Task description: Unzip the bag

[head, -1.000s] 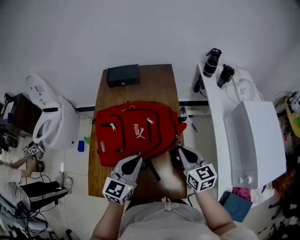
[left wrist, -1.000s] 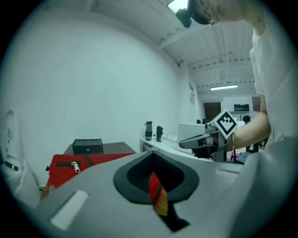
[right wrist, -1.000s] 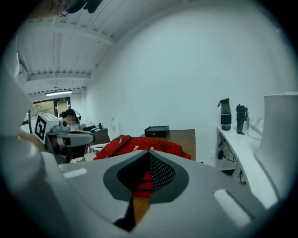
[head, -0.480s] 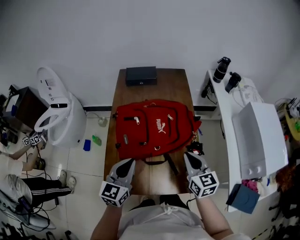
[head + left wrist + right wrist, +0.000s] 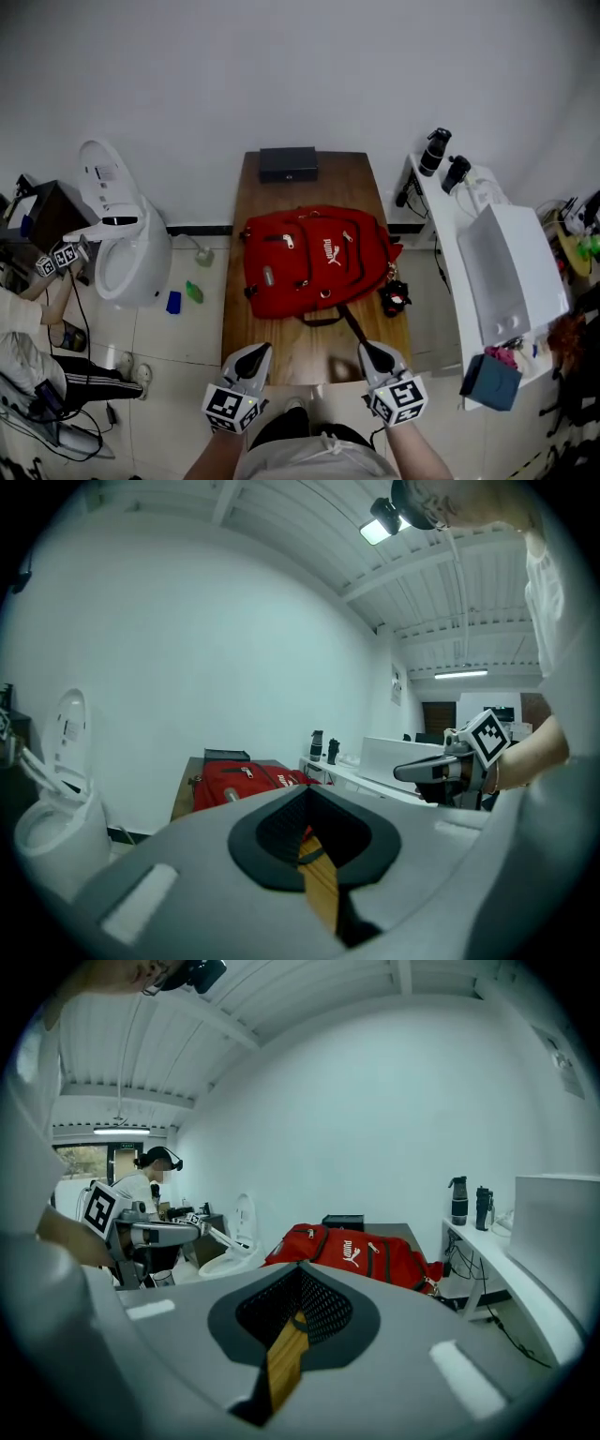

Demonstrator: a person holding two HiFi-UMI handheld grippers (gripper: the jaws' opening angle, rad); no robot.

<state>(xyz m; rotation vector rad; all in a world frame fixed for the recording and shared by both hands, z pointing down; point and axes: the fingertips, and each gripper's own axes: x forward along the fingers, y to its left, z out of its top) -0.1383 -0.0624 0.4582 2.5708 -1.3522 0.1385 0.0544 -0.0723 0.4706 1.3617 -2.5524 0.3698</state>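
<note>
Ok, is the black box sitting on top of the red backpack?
No, the black box lies at the table's far end, apart from the red backpack.

Head view: from high above, steeply down onto the desk (image 5: 281,349), fingers (image 5: 251,361) at its near edge. Gripper views: low, near level, along own fingers toward the red backpack (image 5: 239,782) ahead, shared by all three.
</note>
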